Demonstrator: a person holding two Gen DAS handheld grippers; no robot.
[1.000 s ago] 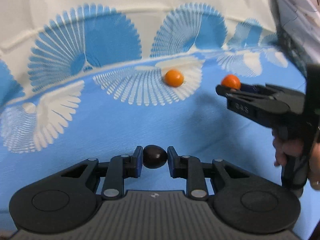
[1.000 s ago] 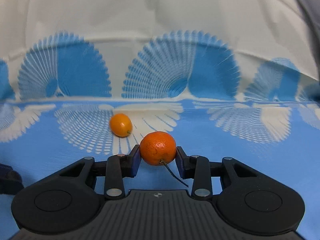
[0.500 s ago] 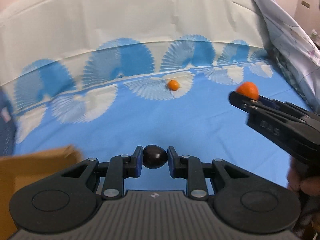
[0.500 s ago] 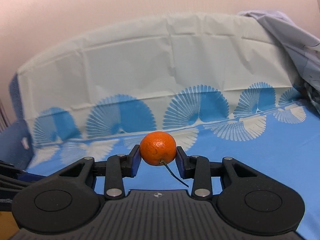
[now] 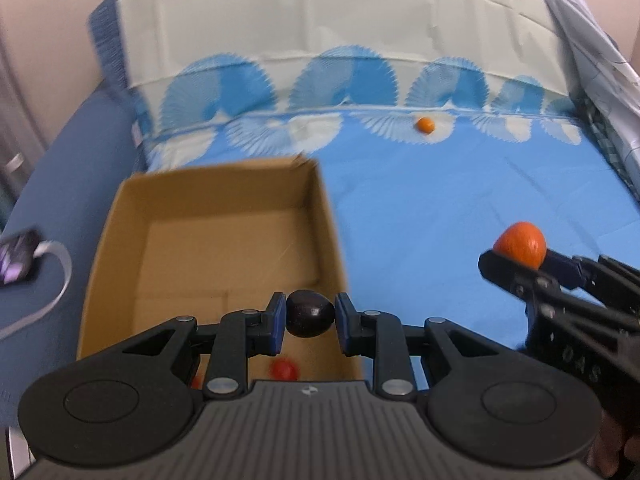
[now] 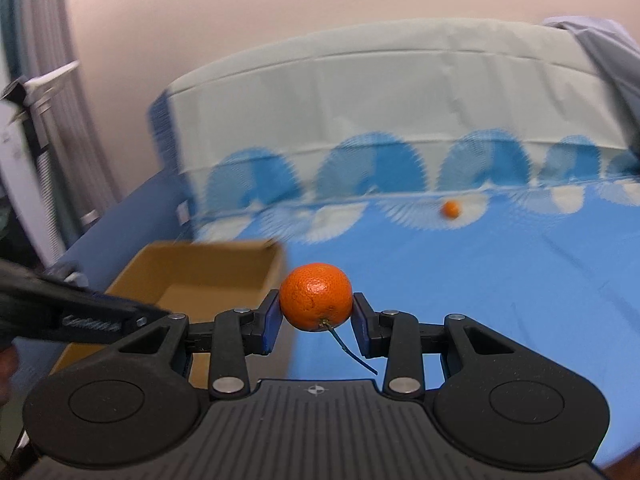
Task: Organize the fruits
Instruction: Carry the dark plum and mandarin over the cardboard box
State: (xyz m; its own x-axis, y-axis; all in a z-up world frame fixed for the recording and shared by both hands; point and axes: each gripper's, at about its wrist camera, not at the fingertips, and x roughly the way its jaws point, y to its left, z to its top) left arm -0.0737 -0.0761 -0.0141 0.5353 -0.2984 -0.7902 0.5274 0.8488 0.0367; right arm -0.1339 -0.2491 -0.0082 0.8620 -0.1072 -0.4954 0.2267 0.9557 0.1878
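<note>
Left gripper: jaws narrow, pads clamped on dark plum, one pad each side. Plum hung above near right corner of open cardboard box; red fruit lay on box floor below. Right gripper: jaws narrow, clamped on mandarin, stem trailing down between fingers. Mandarin hung over blue sheet, just right of box. Small orange fruit lay far off on sheet, well apart from both grippers.
</note>
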